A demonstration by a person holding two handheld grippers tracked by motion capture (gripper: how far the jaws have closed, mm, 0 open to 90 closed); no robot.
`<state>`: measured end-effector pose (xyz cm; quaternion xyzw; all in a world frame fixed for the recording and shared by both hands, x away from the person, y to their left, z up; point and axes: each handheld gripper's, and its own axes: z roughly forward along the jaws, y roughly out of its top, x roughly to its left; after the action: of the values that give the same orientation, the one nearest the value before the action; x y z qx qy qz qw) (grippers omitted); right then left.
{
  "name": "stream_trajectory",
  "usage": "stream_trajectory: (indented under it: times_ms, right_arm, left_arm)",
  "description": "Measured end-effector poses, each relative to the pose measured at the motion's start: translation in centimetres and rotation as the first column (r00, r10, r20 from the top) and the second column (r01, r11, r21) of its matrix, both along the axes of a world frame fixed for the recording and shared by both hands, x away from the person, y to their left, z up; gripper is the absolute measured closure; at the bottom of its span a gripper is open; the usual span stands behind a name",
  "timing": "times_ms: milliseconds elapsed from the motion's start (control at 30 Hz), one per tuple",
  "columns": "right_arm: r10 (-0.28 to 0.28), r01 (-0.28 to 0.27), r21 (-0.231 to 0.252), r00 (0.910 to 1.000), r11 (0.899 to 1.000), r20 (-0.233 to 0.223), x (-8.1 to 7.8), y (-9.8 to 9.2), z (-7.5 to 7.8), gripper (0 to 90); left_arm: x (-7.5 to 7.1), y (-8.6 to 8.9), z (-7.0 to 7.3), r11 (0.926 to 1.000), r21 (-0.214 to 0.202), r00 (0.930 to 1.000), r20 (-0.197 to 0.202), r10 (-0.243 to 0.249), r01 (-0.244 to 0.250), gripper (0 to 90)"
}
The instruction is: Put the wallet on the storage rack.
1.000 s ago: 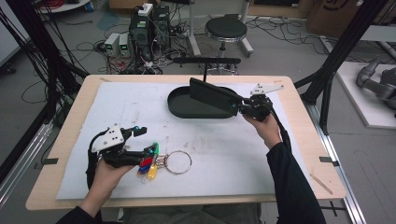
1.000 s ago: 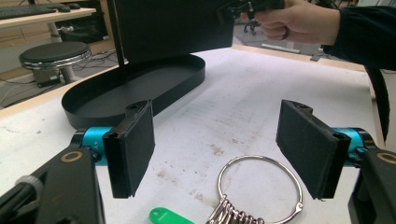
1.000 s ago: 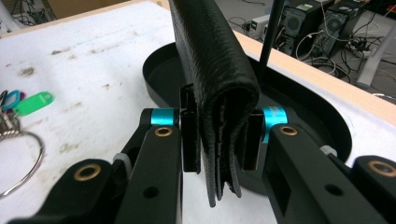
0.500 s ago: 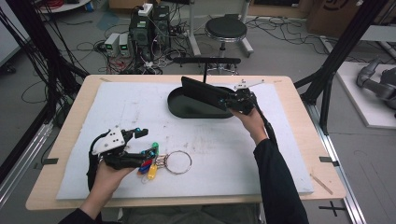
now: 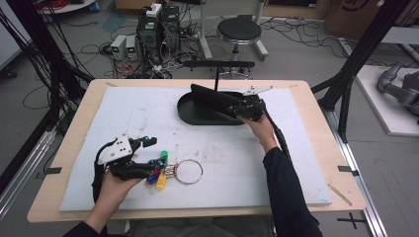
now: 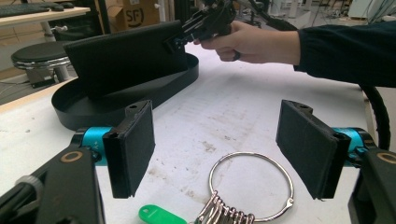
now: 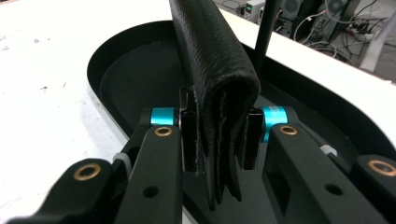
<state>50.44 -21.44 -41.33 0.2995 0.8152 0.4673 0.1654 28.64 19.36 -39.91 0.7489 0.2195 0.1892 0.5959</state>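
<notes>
Wallet [image 7: 219, 88], black and folded, is clamped between the pads of the right hand-held gripper [image 7: 217, 140] above the black oval tray [image 5: 190, 114] on the desk [image 5: 316, 148], while the left hand-held gripper [image 6: 219, 144] rests spread apart around the key ring [image 6: 252, 186].

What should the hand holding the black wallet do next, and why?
Probably lower it a little further and then let go. The right gripper is shut on the black wallet, which hangs tilted over the black tray with its lower edge near the floor of the tray, so setting it down flat looks like the next step. The left gripper waits open over the key ring.
</notes>
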Motion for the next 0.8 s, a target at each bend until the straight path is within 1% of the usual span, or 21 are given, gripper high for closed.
stream_trajectory:
  times_ms: [67, 100, 167, 200, 333, 367, 400, 433, 467, 500, 533, 667, 700, 733, 767, 800]
  right_arm:
    - [-0.002, 0.002, -0.003, 1.0000, 1.000, -0.005, 0.1, 0.0, -0.1, 76.2]
    - [-0.005, 0.005, 0.011, 1.0000, 1.000, -0.008, 0.2, -0.1, -0.4, 76.0]
    - [-0.006, 0.006, 0.016, 0.9999, 1.000, -0.011, 0.3, -0.2, -0.6, 75.9]
    - [-0.010, 0.011, 0.026, 0.9997, 1.000, -0.022, 0.5, -0.3, -0.7, 75.6]
    - [-0.008, 0.008, 0.023, 0.9996, 1.000, -0.026, 0.6, -0.5, -0.9, 75.1]
    - [-0.007, 0.008, 0.013, 0.9995, 1.000, -0.030, 0.6, -0.5, -1.0, 74.4]
    - [-0.007, 0.008, 0.013, 0.9995, 1.000, -0.030, 0.6, -0.5, -1.0, 74.4]
    - [-0.010, 0.010, -0.001, 0.9991, 1.000, -0.040, 0.7, -0.6, -1.1, 73.3]
    - [-0.010, 0.010, -0.001, 0.9991, 1.000, -0.040, 0.7, -0.6, -1.1, 73.3]
    - [-0.022, 0.022, -0.015, 0.9985, 1.000, -0.050, 0.7, -0.7, -1.2, 71.7]
    - [-0.022, 0.022, -0.015, 0.9985, 1.000, -0.050, 0.7, -0.7, -1.2, 71.7]
    - [-0.052, 0.051, -0.030, 0.9979, 0.998, -0.037, 0.6, -0.7, -1.0, 65.3]
    - [-0.053, 0.052, -0.030, 0.9981, 0.998, -0.033, 0.6, -0.8, -0.9, 63.4]
    - [-0.053, 0.052, -0.030, 0.9981, 0.998, -0.033, 0.6, -0.8, -0.9, 63.4]
    - [-0.061, 0.060, -0.036, 0.9978, 0.998, -0.028, 0.6, -0.7, -0.8, 59.1]
    - [-0.083, 0.082, -0.042, 0.9963, 0.996, -0.021, 0.5, -0.9, -0.7, 52.2]
  left_arm:
    - [0.1, -0.1, -0.1, 1.0000, 0.003, 1.0000, -0.002, -0.002, 0.002, 28.0]
    - [0.1, -0.2, -0.1, 1.0000, 0.002, 1.0000, -0.005, -0.003, 0.003, 28.0]
    - [0.1, -0.2, -0.1, 1.0000, 0.005, 1.0000, -0.005, -0.004, 0.004, 28.0]
    - [0.1, -0.2, -0.2, 1.0000, 0.005, 0.9999, -0.009, -0.005, 0.005, 28.0]
    - [0.1, -0.2, -0.3, 1.0000, 0.004, 0.9999, -0.008, -0.007, 0.007, 27.9]
    - [0.1, -0.2, -0.3, 1.0000, 0.006, 1.0000, -0.006, -0.008, 0.008, 27.9]
    - [0.1, -0.2, -0.3, 1.0000, 0.006, 1.0000, -0.006, -0.008, 0.008, 27.9]
    - [0.1, -0.2, -0.3, 1.0000, 0.007, 1.0000, -0.007, -0.006, 0.006, 27.9]
    - [0.1, -0.2, -0.3, 1.0000, 0.007, 1.0000, -0.007, -0.006, 0.006, 27.9]
    - [0.1, -0.2, -0.3, 0.9999, 0.009, 0.9999, -0.009, -0.007, 0.007, 27.8]
    - [0.1, -0.2, -0.3, 0.9999, 0.009, 0.9999, -0.009, -0.007, 0.007, 27.7]
    - [0.1, -0.2, -0.4, 0.9999, 0.011, 0.9999, -0.014, -0.008, 0.008, 27.5]
    - [0.1, -0.2, -0.4, 0.9999, 0.012, 0.9999, -0.013, -0.008, 0.008, 27.5]
    - [0.1, -0.2, -0.4, 0.9999, 0.014, 0.9999, -0.012, -0.008, 0.009, 27.5]
    - [0.1, -0.2, -0.4, 0.9998, 0.016, 0.9999, -0.012, -0.010, 0.010, 27.5]
    - [0.1, -0.2, -0.4, 0.9998, 0.016, 0.9999, -0.012, -0.009, 0.010, 27.5]
